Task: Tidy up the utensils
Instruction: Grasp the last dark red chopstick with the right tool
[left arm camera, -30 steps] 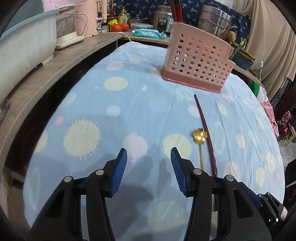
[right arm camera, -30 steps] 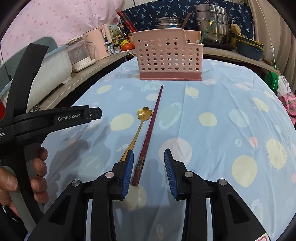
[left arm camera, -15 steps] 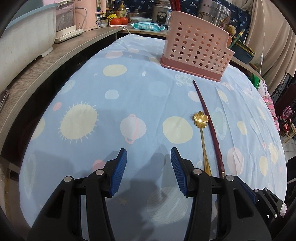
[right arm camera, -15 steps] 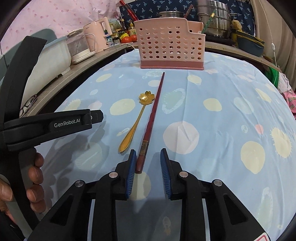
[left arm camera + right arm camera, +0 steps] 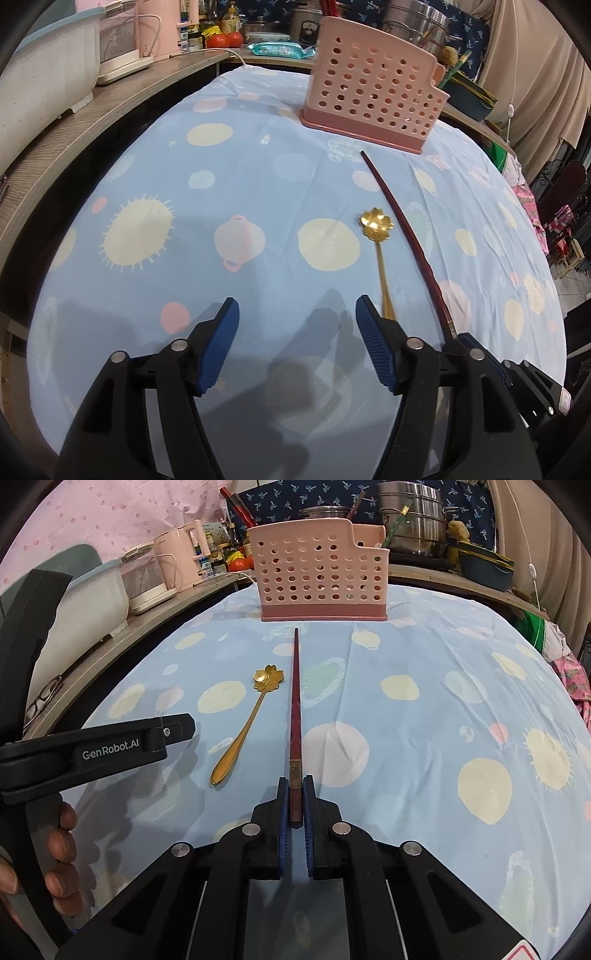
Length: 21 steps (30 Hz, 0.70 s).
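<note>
A dark red chopstick [image 5: 295, 701] lies on the blue patterned tablecloth [image 5: 424, 738], tip pointing at the pink perforated utensil holder [image 5: 321, 572]. My right gripper [image 5: 295, 786] is shut on the chopstick's thick near end. A gold flower-bowl spoon [image 5: 247, 723] lies just left of the chopstick. In the left wrist view my left gripper [image 5: 295, 314] is open and empty, just left of the spoon [image 5: 378, 240] and chopstick [image 5: 406, 229], with the holder [image 5: 373, 92] at the far side.
A wooden counter [image 5: 92, 122] runs along the left with a white tub, a pink kettle [image 5: 184, 554] and jars. Steel pots [image 5: 410, 517] and a dark basin stand behind the holder. The table edge drops off at the right.
My right gripper has moved forward and closed its jaws on the chopstick's near end. My left gripper has stayed open and shifted little.
</note>
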{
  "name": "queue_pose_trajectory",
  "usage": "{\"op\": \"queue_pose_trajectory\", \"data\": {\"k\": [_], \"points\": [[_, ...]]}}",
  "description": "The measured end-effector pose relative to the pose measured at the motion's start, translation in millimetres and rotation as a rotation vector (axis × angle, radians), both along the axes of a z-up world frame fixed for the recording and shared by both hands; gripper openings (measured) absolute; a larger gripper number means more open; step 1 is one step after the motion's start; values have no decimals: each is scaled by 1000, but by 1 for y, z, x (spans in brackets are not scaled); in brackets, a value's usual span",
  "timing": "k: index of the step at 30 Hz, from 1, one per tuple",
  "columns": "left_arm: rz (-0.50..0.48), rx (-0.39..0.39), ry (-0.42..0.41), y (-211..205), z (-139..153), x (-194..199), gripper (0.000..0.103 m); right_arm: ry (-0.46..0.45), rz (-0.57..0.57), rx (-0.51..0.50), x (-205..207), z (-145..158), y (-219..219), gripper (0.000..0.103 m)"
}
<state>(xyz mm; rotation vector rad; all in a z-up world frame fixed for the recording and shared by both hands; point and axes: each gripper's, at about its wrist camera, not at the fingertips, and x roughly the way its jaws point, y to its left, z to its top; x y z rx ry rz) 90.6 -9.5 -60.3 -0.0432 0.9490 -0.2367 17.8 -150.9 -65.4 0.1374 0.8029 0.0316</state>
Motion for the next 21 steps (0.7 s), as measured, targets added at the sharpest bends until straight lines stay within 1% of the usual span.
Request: {"op": "queue_pose_trajectory", "data": {"k": [7, 13, 17, 21], "points": [[-65, 3, 5, -23, -4, -10, 65, 6, -56, 22, -4, 0, -22, 7], [-85, 28, -5, -33, -6, -13, 64, 12, -71, 46, -6, -3, -30, 7], [-92, 51, -12, -38, -7, -14, 55, 10, -67, 44, -6, -3, -30, 7], [-98, 55, -15, -39, -7, -16, 51, 10, -68, 43, -7, -3, -30, 7]]}}
